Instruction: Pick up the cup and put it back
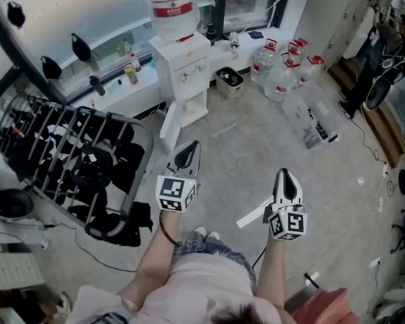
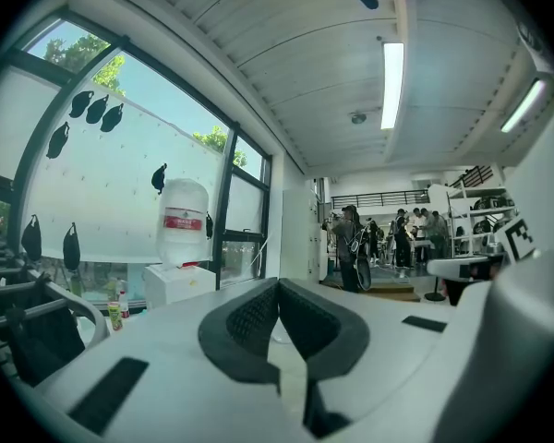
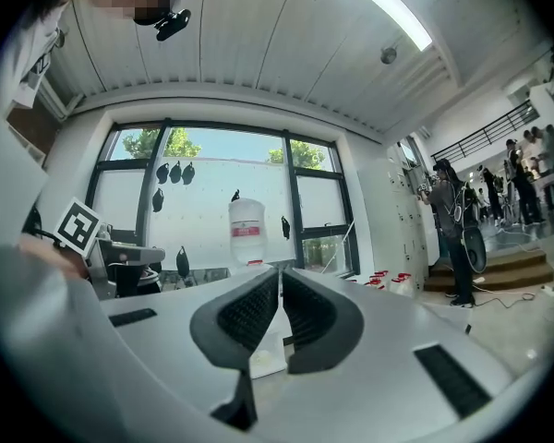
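Observation:
I cannot make out a cup in any view. A white water dispenser [image 1: 183, 69] with a big bottle [image 1: 172, 9] on top stands by the window, ahead of both grippers. My left gripper [image 1: 187, 155] is held over the floor, its jaws shut with nothing between them; in the left gripper view [image 2: 277, 292] it points toward the dispenser [image 2: 180, 282]. My right gripper [image 1: 285, 179] hangs beside it to the right, also shut and empty. In the right gripper view [image 3: 280, 284] the bottle [image 3: 247, 232] shows straight beyond the jaws.
A black wire rack [image 1: 74, 154] hung with dark things fills the left. Several water jugs [image 1: 283, 63], a clear plastic box [image 1: 310, 117] and a small bin [image 1: 229, 81] sit on the concrete floor to the right of the dispenser. People [image 2: 351, 243] stand farther back in the room.

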Tool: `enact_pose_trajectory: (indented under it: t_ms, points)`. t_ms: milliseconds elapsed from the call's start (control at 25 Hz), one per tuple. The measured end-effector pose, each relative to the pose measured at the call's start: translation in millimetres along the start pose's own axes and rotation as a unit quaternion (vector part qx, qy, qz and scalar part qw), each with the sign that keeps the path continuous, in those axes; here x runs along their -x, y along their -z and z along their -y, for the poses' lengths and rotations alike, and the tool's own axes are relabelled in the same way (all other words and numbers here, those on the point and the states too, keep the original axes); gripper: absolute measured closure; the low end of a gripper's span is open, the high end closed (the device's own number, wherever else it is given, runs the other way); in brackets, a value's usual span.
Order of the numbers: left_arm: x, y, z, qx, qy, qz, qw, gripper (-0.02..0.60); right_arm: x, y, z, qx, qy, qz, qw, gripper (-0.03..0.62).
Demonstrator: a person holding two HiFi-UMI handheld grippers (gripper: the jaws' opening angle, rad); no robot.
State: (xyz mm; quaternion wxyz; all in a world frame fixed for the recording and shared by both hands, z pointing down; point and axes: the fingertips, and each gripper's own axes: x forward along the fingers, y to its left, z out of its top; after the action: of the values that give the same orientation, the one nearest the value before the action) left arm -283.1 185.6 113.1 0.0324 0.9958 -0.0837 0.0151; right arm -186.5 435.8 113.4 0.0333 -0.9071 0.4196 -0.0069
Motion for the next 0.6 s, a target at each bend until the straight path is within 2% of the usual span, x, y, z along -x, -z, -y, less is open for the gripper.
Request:
enact_pose_trajectory:
  t_ms: [80, 360, 600]
  points:
    - [0.1, -0.1, -1.0, -0.001, -0.001, 0.000, 1.0000, 0.555, -1.6, 0.5, -1.9, -0.004, -0.006, 0.001, 1.000, 0.555]
    - [-1.0, -3.1, -3.3, -0.002, -0.006, 0.000, 1.0000, 0.555, -7.2, -5.5, -4.9, -0.019, -0.016, 0.015, 1.000, 0.380]
    - [-0.8, 1.3, -7.1, -0.002, -0.006, 0.000, 1.0000, 0.555, -11.2, -3.3, -6.4, -0.026, -0.007, 0.021, 0.999, 0.230]
